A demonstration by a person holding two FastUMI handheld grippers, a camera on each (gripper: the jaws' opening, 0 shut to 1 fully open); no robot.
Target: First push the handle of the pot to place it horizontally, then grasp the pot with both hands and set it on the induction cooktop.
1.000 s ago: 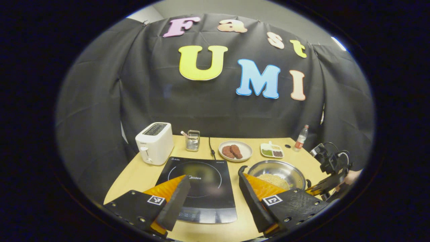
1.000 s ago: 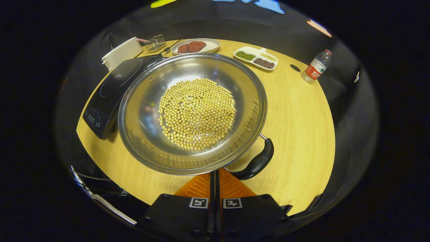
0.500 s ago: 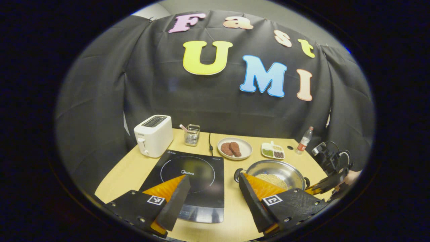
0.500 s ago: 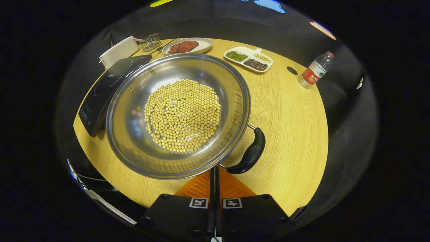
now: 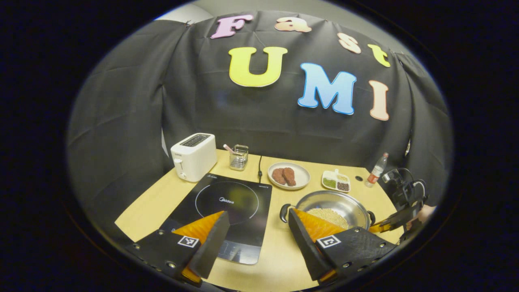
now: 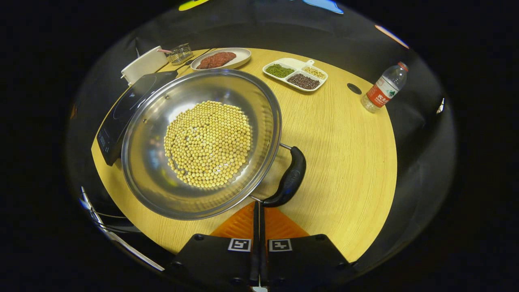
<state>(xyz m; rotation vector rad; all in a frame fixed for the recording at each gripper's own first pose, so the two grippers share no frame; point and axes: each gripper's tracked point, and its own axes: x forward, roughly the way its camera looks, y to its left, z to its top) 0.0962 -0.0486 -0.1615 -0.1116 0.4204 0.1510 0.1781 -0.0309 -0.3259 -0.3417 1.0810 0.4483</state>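
Left gripper view: the pot (image 5: 332, 209) is seen on the worktop (image 5: 279, 259), right of the induction cooktop (image 5: 225, 211), apart from it. It is a shiny steel bowl shape, filled at the bottom with yellow beans (image 5: 327, 215); a dark handle (image 5: 284, 211) is seen on its left rim and another on its right. The left claw (image 5: 259, 237) is held wide open with nothing between its fingers, raised over the near worktop edge, pointed toward the cooktop's front and the pot. The right claw (image 5: 391, 224) is seen far right, beside the pot's right handle, with a bit of a hand (image 5: 425, 213) behind it. A toaster (image 5: 194, 156), a wire holder (image 5: 238, 157), a plate of meat (image 5: 289, 176), a divided dish (image 5: 336, 181) and a bottle (image 5: 376, 169) are set along the back.

Right gripper view: the pot (image 6: 162, 170) is seen from above, round, shallow, with the beans (image 6: 207, 144) piled in the middle; its left rim overlaps the induction cooktop (image 6: 125, 109) in view. Its right handle (image 6: 288, 179) is curved, black, lying beside the rim. The right claw (image 6: 258, 219) is closed, fingers pressed together on nothing, tip just at the lower end of that handle; contact cannot be told. The bottle (image 6: 383, 87) is seen well apart at right.
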